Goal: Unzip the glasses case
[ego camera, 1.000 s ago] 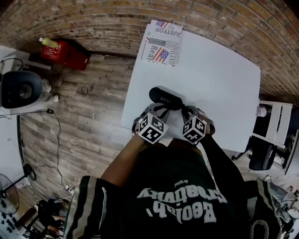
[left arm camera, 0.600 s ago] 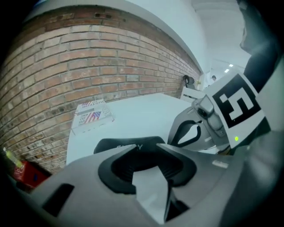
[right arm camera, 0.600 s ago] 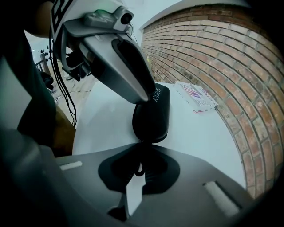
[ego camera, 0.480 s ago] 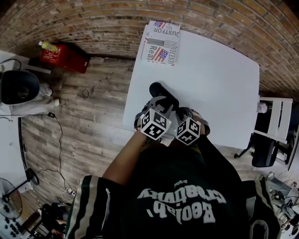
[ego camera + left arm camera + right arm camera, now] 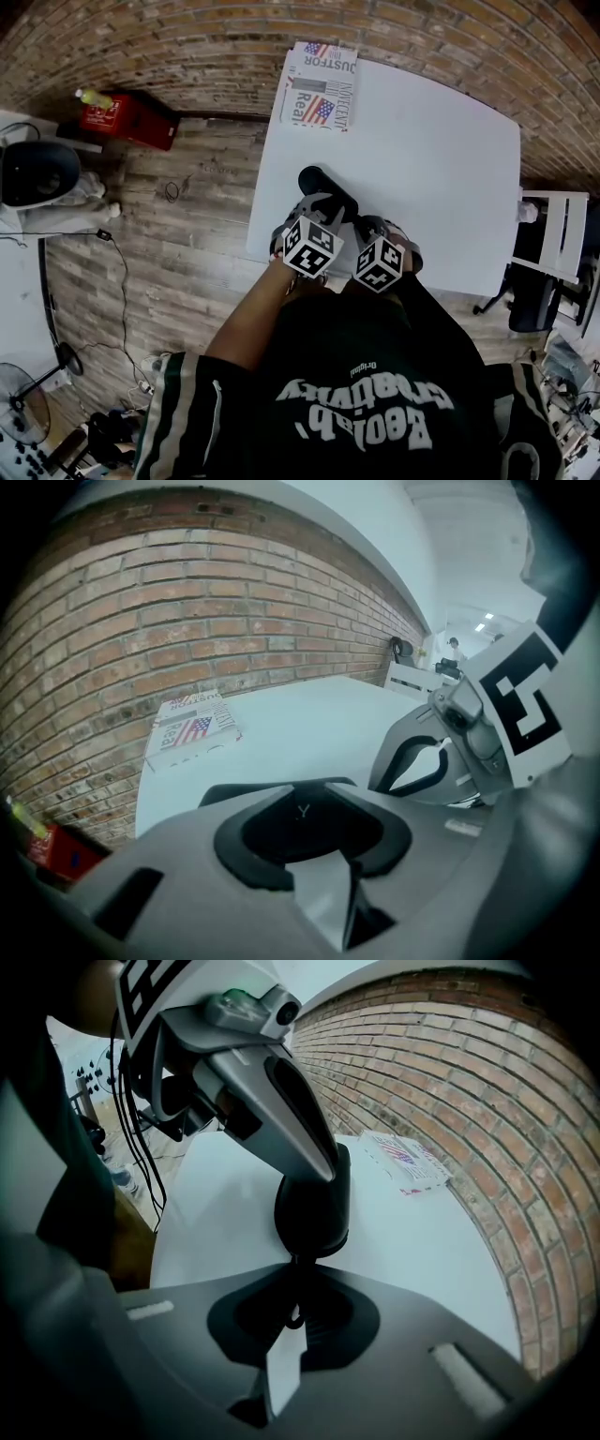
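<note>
White table (image 5: 422, 141), black glasses case (image 5: 317, 180), contents unseen

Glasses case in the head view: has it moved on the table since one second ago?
Yes, slightly: the glasses case has slid a little nearer to the newspaper.

A white table (image 5: 441, 169) stands on a wood-plank floor (image 5: 169, 244) beside a brick wall (image 5: 187, 37).

- Case (image 5: 319, 183) on the bench (image 5: 441, 169), by its near edge.
- Left hand-held gripper (image 5: 322, 210) and right hand-held gripper (image 5: 367, 229) side by side at the case's near end.
- Newspaper (image 5: 321, 85) on the bench's far-left corner.
</note>
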